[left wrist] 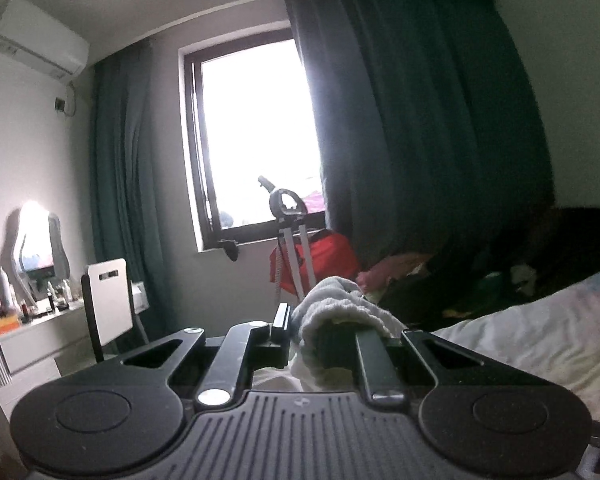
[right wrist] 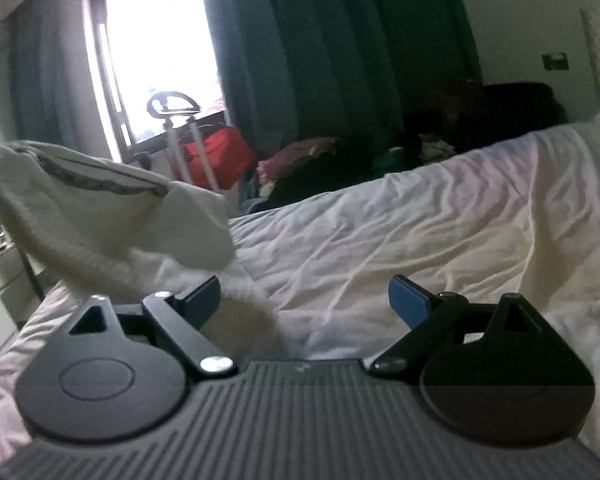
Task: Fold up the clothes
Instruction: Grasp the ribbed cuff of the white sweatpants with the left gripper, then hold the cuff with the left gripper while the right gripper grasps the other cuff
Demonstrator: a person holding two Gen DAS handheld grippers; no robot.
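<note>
Left hand-held gripper (left wrist: 324,322) pinches the white garment (left wrist: 336,308) mid-frame; thin bite could slip. Right hand-held gripper (right wrist: 304,300) gapes empty over the bed (right wrist: 380,240); cloth sags lower left.

I see dark green curtains (left wrist: 420,120) beside a bright window (left wrist: 256,132), a red bag (right wrist: 216,156), and a white wall air conditioner (left wrist: 36,40).

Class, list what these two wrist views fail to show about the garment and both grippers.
1. Left wrist view: the white fleece garment covers the left gripper's right fingertip.
2. Right wrist view: the garment is blurred and cut by the left edge, type unclear.
3. Right gripper is open; its body hides the bedsheet below.
</note>
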